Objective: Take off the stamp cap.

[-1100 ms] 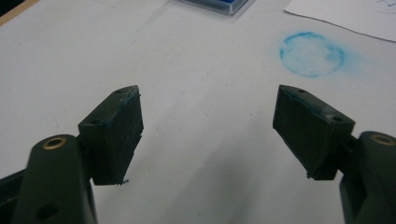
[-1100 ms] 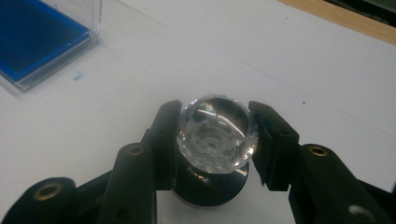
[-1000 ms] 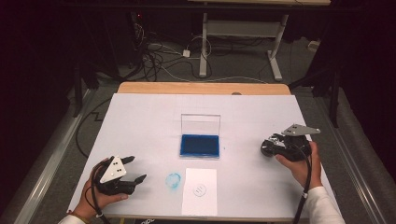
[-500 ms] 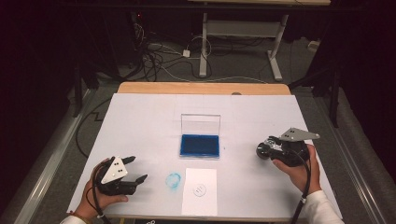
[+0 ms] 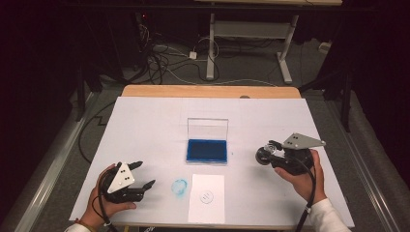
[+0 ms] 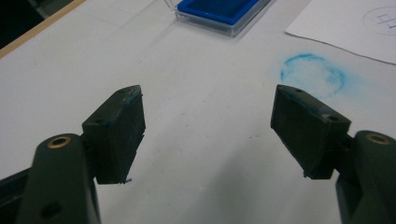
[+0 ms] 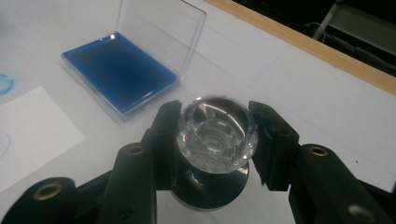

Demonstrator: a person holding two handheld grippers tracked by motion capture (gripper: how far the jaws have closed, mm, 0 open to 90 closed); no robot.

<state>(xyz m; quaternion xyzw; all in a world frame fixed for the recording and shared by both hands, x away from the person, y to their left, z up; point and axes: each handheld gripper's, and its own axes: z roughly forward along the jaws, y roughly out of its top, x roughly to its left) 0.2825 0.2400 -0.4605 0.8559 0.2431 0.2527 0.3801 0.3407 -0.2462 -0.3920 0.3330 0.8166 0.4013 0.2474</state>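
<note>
Now my right hand-held gripper point(image 7: 215, 140) grips a clear-topped stamp point(image 7: 215, 135) just right of the blue ink pad point(image 5: 207, 151). My left hand-held gripper point(image 5: 144, 175), left of the pad, is empty, its jaws apart and just closing a little.

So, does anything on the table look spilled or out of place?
Yes: a smudged blue ink ring sits directly on the white table cover, left of the paper sheet, where a stamp mark belongs.

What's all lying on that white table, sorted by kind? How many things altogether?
Ink pad, blue, lid up: 1
Clear-handled stamp, clamped in the right gripper: 1
Paper sheet with a stamped ring: 1
Blue ink smudge on the table: 1
Total: 4
</note>
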